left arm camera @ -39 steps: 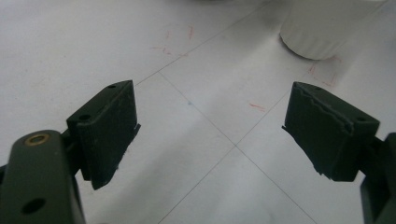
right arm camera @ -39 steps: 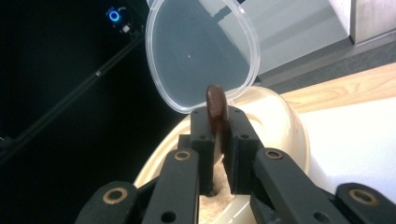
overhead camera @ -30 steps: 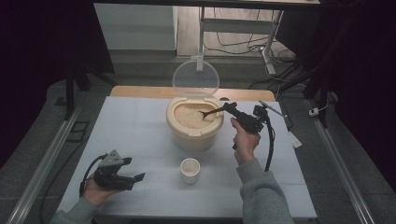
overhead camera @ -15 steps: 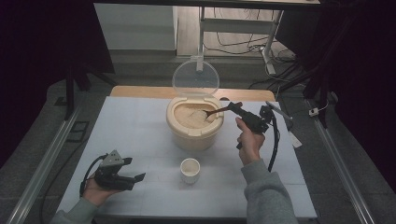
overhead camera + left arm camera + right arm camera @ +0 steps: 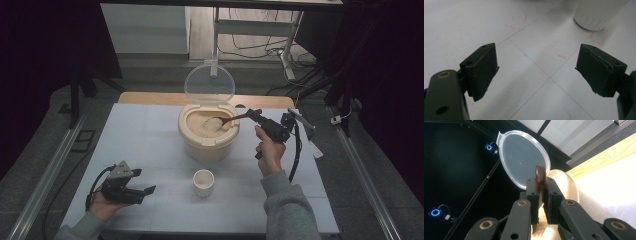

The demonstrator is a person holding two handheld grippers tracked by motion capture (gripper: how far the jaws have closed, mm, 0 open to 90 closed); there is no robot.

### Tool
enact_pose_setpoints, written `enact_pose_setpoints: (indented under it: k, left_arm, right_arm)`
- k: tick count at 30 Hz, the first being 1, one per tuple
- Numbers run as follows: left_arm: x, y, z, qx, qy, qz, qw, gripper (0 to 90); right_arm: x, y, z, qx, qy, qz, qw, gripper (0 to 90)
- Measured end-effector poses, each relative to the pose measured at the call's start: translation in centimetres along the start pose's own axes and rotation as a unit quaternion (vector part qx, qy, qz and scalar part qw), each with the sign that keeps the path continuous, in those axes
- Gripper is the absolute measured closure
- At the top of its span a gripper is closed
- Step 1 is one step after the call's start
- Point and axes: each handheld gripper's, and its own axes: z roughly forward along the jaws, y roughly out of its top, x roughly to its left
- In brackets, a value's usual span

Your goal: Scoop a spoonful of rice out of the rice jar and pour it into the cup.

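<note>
A beige tub (image 5: 208, 141) of pale grain stands mid-table with its clear round lid (image 5: 209, 83) hinged upright behind it. My right gripper (image 5: 255, 115) is shut on the handle of a brown wooden spoon (image 5: 233, 119), whose bowl lies in the grain. In the right gripper view the spoon handle (image 5: 540, 177) sticks up between the closed jaws, with the lid (image 5: 523, 157) and the tub rim (image 5: 566, 185) beyond. A small white cup (image 5: 203, 181) stands in front of the tub. My left gripper (image 5: 148, 190) rests open at the front left of the table, jaws toward the cup (image 5: 599, 12).
The white table (image 5: 150, 145) has a wooden strip (image 5: 150, 98) along its far edge. Metal rails run down both sides. A cable (image 5: 296, 150) hangs from the right gripper. A white tag (image 5: 316, 149) lies near the right edge. Dark floor and frame legs lie behind.
The right hand has shifted slightly right and tilted, drawing the spoon handle outward while its bowl stays in the grain. The left gripper has stayed put.
</note>
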Motion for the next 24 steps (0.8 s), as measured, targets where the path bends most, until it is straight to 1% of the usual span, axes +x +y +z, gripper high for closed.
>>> enact_pose_setpoints:
  k: [3, 7, 13, 18, 22, 24]
  left_arm:
    - [-0.03, 0.01, 0.03, 0.001, 0.001, 0.001, 1.0, 17.2]
    - [-0.03, 0.01, 0.03, 0.001, 0.001, 0.002, 1.0, 17.2]
    - [-0.03, 0.01, 0.03, 0.001, 0.001, 0.002, 1.0, 17.2]
    - [-0.03, 0.01, 0.06, 0.001, 0.001, 0.002, 1.0, 17.2]
    - [-0.03, 0.01, 0.07, 0.002, 0.001, 0.002, 1.0, 17.2]
    - [-0.03, 0.0, 0.07, 0.002, 0.002, 0.002, 1.0, 17.3]
  right_arm:
    - [-0.03, 0.13, -0.14, 0.0, 0.002, 0.004, 1.0, 83.0]
    - [-0.1, 0.24, -0.23, -0.002, 0.004, 0.016, 0.9999, 83.0]
    - [-0.22, 0.32, -0.34, -0.003, 0.006, 0.025, 0.9997, 83.0]
    - [-0.12, 0.35, -0.46, -0.003, 0.009, 0.03, 0.9995, 83.0]
    - [-0.08, 0.37, -0.6, -0.001, 0.012, 0.026, 0.9996, 83.0]
    - [0.02, 0.37, -0.67, 0.0, 0.013, 0.029, 0.9995, 83.0]
